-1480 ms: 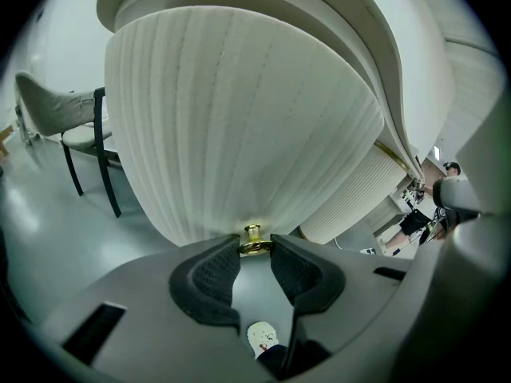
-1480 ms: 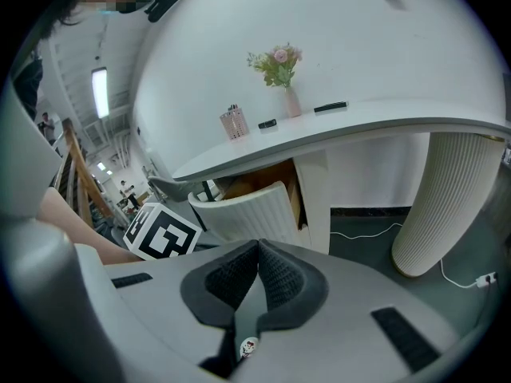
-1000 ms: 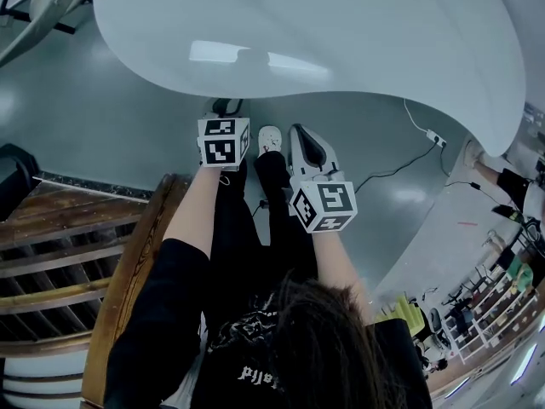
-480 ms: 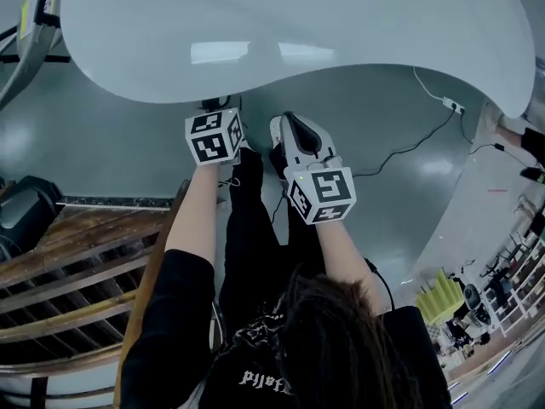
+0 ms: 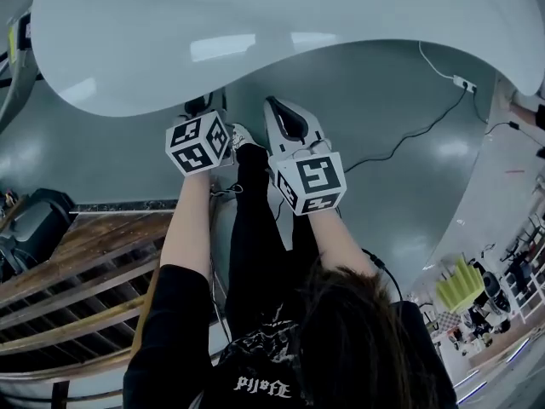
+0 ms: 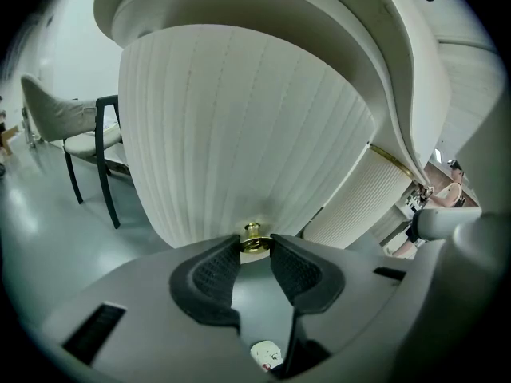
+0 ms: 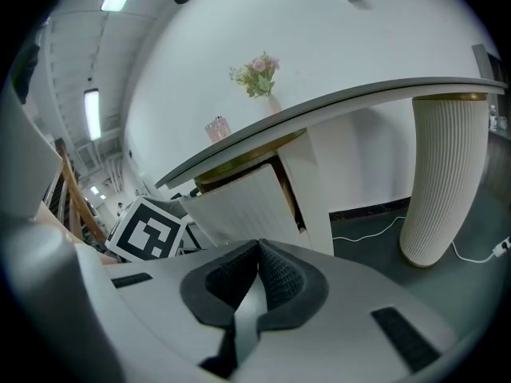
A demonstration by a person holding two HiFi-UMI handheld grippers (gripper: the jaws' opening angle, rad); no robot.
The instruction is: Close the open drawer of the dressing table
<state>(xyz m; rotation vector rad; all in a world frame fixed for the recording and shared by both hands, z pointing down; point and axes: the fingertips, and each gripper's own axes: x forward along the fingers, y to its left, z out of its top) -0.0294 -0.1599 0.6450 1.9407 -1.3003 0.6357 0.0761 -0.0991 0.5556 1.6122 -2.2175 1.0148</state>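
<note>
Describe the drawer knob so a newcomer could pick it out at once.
Find the white dressing table with the curved top. Below it stands a ribbed white drawer front, and on it sits the knob, between the left gripper's pads. It is the only brass thing on that white face.

The tabletop [image 5: 281, 32] lay before me, and the drawer [image 6: 239, 134] stood out under it. The knob [image 6: 254, 236] on the drawer sat between the jaws of my left gripper [image 6: 255, 248]. My right gripper [image 7: 257, 250] was just beside the left gripper, on its right. A chair [image 6: 88, 134] stood left of the drawer.
</note>
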